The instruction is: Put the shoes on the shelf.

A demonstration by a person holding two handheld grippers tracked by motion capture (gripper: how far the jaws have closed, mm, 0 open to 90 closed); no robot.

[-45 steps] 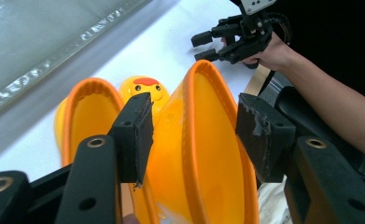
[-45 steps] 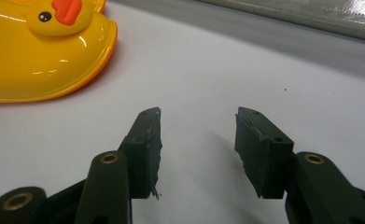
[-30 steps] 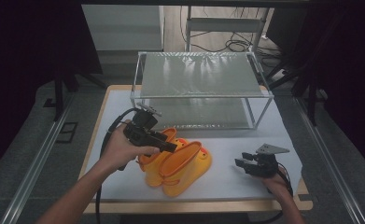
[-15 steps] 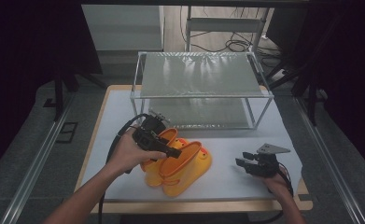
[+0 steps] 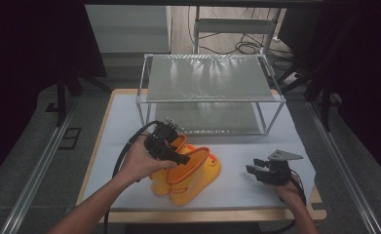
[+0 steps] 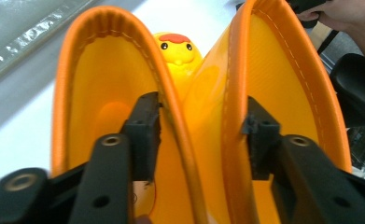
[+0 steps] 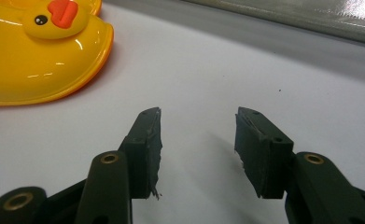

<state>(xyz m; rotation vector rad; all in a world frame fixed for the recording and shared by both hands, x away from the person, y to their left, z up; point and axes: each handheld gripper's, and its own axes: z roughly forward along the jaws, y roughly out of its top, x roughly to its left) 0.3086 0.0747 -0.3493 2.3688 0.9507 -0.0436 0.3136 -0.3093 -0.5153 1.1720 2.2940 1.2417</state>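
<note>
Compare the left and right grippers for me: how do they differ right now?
The left gripper has just been closing, one jaw inside each yellow duck boot, pinching their adjoining walls together; the right gripper stands open with nothing between its jaws. Left is over the boots; right sits apart, low over the white table cover.

The yellow boots (image 5: 190, 170) look like shiny, smooth rubber or plastic, with a ribbed orange rim. The table (image 5: 280, 141) has a flat, matt white top and a wooden edge. The rack (image 5: 210, 80) at 12 o'clock has thin metal legs and shiny clear sheets. The gripper pads (image 7: 147, 149) are dull black, with rough edges.
</note>
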